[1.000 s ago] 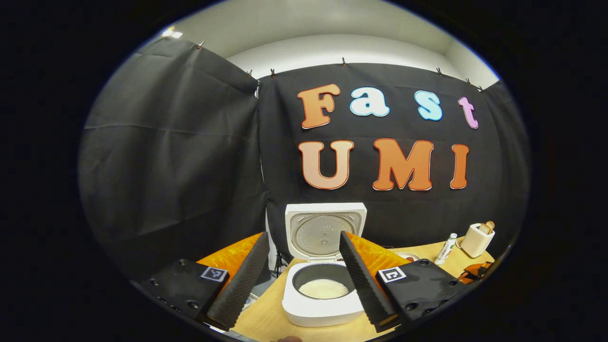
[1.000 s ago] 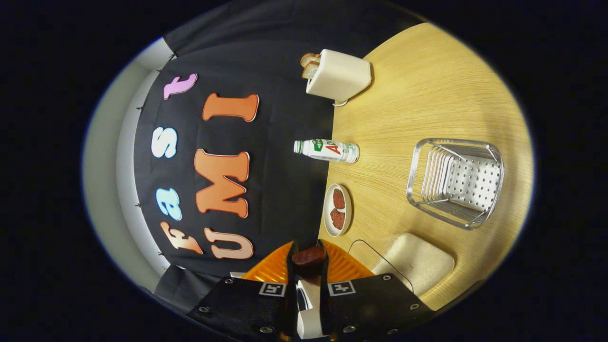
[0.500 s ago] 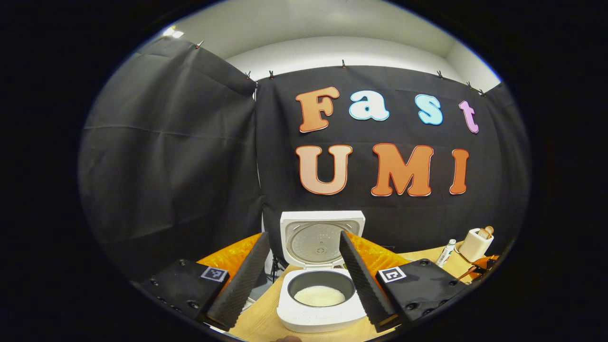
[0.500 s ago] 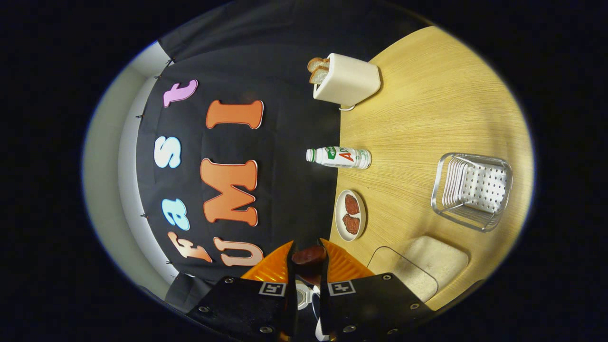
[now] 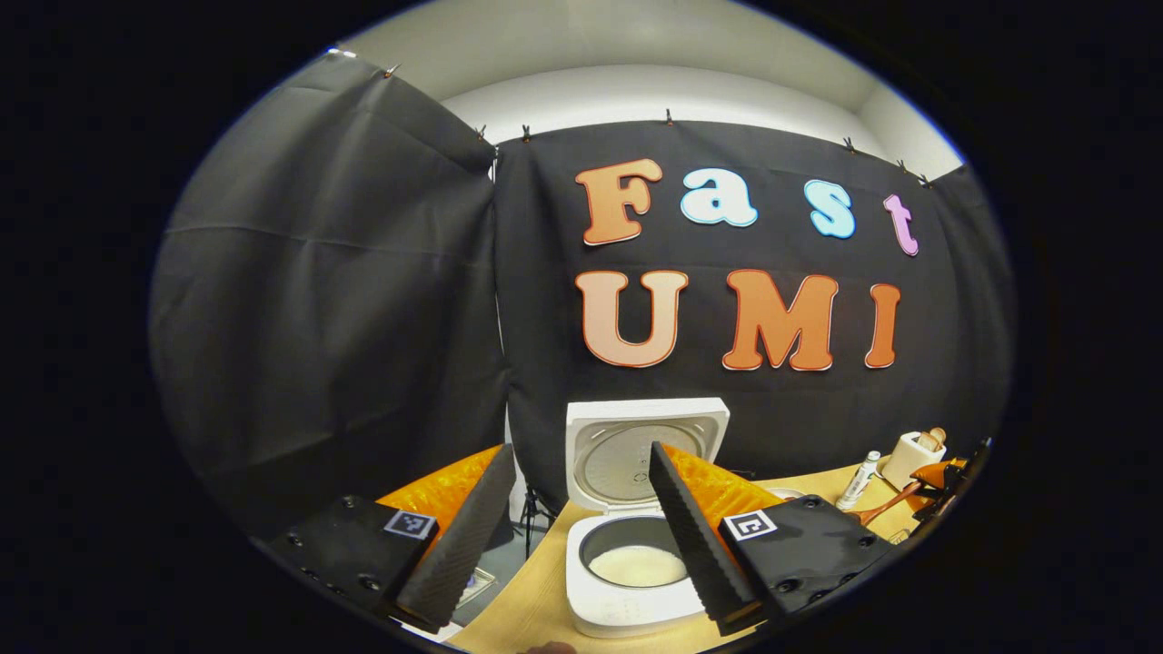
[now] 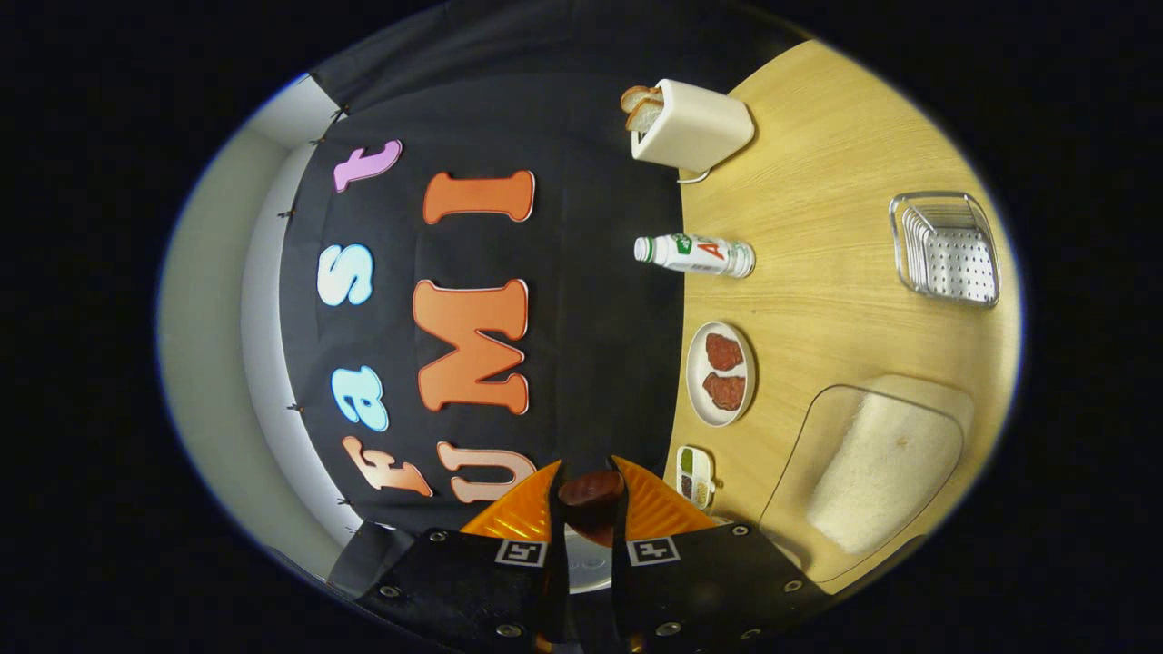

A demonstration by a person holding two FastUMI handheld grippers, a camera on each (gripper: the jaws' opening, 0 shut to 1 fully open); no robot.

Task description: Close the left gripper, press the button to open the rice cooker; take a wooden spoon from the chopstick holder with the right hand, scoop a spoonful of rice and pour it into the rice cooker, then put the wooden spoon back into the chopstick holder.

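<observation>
The right tongs [image 6: 589, 509] hold the wooden spoon [image 6: 591, 490] pinched between both fingers, its dark rounded end showing just past the tips. Over the last second the right gripper view has slid: the tub of rice [image 6: 877, 472] has grown and drawn nearer, the wire rack [image 6: 945, 247] has dropped back toward the far edge of the desk [image 6: 818, 227], and a small divided dish [image 6: 694, 474] has come into sight beside the plate of meat [image 6: 722, 372]. The camera is rolled on its side, so the desk stands upright along the right.

The left tongs [image 5: 572, 536] are spread wide and empty, hovering back from the rice cooker [image 5: 636, 545], whose lid stands fully up and whose pot already has a pale layer inside. In that view the spoon appears at the far right, its handle running toward the right tongs [image 5: 945, 472] — small there, so whether the bowl is loaded I cannot say.

My reading: the lid step is done, and the spoon is travelling between rice tub and cooker — the tub lies right of the gripped spoon, well below its line.
</observation>
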